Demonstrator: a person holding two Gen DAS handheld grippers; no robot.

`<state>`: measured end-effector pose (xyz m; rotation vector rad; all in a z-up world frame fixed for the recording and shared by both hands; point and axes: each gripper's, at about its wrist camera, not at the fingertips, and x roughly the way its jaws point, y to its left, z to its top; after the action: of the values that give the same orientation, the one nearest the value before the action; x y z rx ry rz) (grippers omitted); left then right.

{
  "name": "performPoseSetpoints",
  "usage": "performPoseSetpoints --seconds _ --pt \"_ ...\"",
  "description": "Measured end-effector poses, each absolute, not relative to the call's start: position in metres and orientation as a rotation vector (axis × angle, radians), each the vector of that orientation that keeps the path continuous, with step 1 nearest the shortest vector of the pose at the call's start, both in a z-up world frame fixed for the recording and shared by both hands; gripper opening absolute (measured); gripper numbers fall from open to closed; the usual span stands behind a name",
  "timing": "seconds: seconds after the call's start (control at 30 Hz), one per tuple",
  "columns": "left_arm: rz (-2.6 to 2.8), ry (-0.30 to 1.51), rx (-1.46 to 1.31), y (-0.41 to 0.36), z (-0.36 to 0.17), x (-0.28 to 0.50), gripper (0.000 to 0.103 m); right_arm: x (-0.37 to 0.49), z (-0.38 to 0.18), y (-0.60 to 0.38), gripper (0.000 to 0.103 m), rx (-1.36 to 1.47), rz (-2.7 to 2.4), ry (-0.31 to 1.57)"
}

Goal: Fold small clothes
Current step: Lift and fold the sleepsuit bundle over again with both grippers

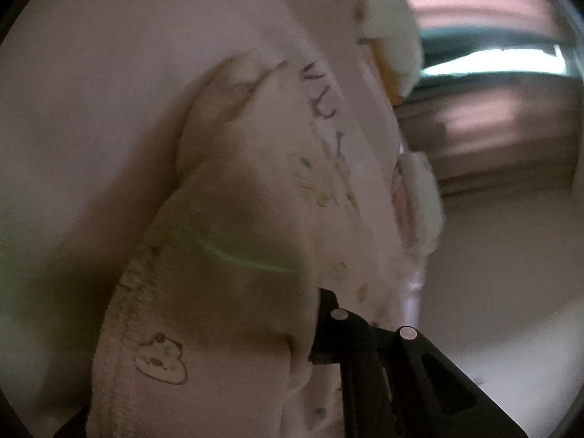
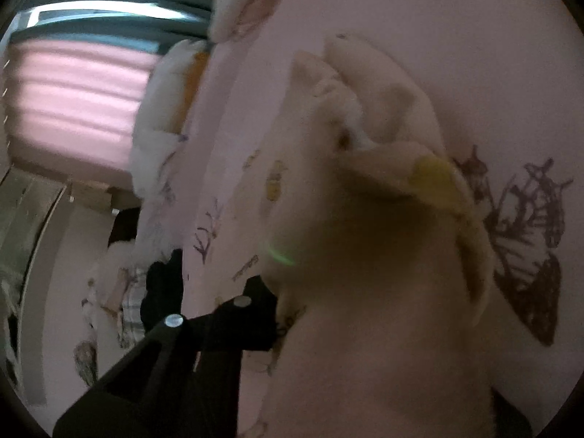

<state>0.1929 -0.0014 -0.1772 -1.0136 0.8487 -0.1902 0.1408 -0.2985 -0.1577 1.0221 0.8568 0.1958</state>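
1. The small cream garment (image 1: 233, 255), printed with little animals, hung draped across both wrist views. I had it lifted off the pale pink printed sheet (image 1: 91, 91) so that it could fall straight before a fold.
2. My left hand-held gripper (image 1: 321, 332) showed one dark finger pressed against the garment's edge. The cloth covered the other finger, but I judged it clamped on the fabric, since the cloth hung from there.
3. My right hand-held gripper (image 2: 270, 314) sat likewise at the opposite edge, one finger visible and the cloth bunched over it. I judged it closed on the garment too.
4. Holding two edges apart kept the piece spread. Both views were blurred, so which part of it I held I could not tell.
5. Beyond lay other light clothes (image 2: 164, 109) on the sheet, near a window blind (image 2: 73, 91).
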Motion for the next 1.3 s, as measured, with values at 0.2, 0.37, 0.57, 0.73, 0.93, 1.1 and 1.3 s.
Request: performPoseSetpoints --seconds 0.2,0.37,0.57,0.73,0.93,1.1,1.3 --pt "-0.224 0.803 -0.949 -0.006 -0.147 0.155 0.007 0.108 -0.147 -0.313 0.010 1.083 0.296 0.819" --pt "-0.239 0.810 -0.961 -0.002 -0.142 0.105 0.007 0.059 -0.136 -0.307 0.010 1.011 0.293 0.881" --pt "-0.189 0.846 -0.976 0.013 -0.174 0.075 0.011 0.009 -0.151 -0.323 0.007 1.015 0.229 0.899" --pt "-0.175 0.804 -1.062 0.040 -0.177 0.050 0.011 -0.029 -0.149 -0.352 0.002 1.027 0.119 0.836" --pt "-0.137 0.820 -0.998 0.042 -0.172 0.042 0.011 -0.034 -0.146 -0.346 0.001 0.959 0.075 0.809" --pt "-0.176 0.837 -1.001 0.048 -0.178 0.042 0.011 -0.029 -0.143 -0.338 0.001 0.892 0.028 0.775" --pt "-0.220 0.870 -0.994 0.052 -0.180 0.046 0.011 -0.032 -0.148 -0.340 0.001 0.908 0.011 0.728"
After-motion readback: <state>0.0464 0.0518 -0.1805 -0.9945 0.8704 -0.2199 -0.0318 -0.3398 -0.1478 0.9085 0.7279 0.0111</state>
